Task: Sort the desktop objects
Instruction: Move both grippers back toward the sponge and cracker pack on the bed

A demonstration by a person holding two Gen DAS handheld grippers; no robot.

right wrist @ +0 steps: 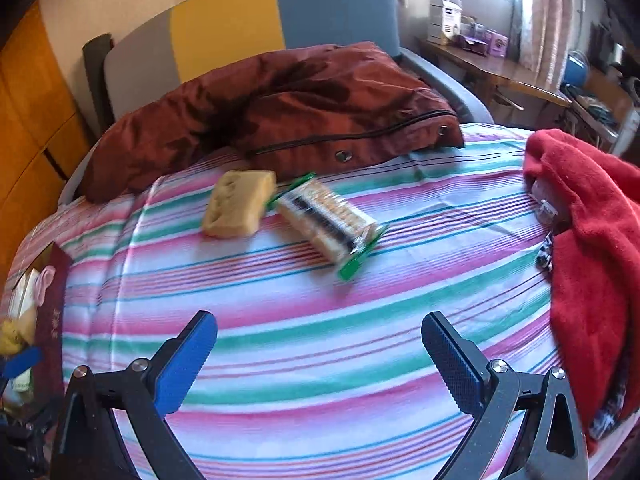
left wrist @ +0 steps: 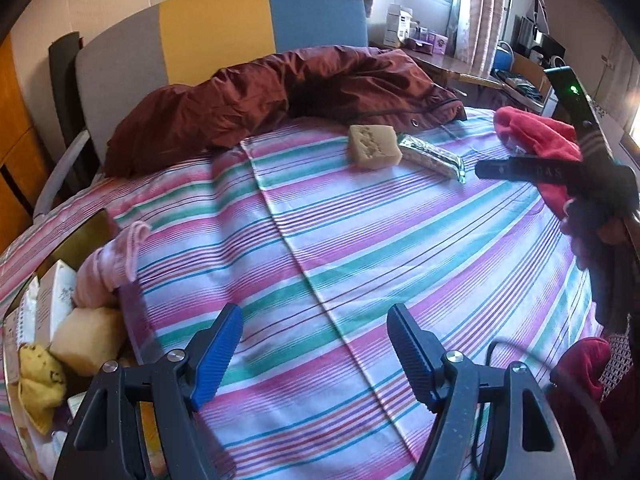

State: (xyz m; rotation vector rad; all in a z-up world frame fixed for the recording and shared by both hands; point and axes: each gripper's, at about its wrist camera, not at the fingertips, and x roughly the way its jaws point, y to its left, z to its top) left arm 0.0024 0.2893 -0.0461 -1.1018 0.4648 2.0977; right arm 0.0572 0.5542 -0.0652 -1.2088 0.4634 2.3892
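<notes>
A tan sponge block [left wrist: 374, 146] [right wrist: 238, 204] lies on the striped cloth, touching a green-edged cracker packet [left wrist: 432, 157] [right wrist: 328, 226] to its right. My left gripper [left wrist: 314, 350] is open and empty, low over the cloth near the front. My right gripper [right wrist: 320, 354] is open and empty, short of the packet; in the left wrist view its body [left wrist: 580, 168] shows at the right. A box [left wrist: 52, 320] at the left holds a pink sock, a yellow toy and cartons.
A maroon jacket [left wrist: 280, 96] [right wrist: 272, 116] lies behind the sponge. A red towel [right wrist: 592, 232] [left wrist: 536, 136] is heaped at the right. A grey, yellow and blue headboard [left wrist: 216, 28] stands behind. A desk [right wrist: 492, 68] with boxes is at the far right.
</notes>
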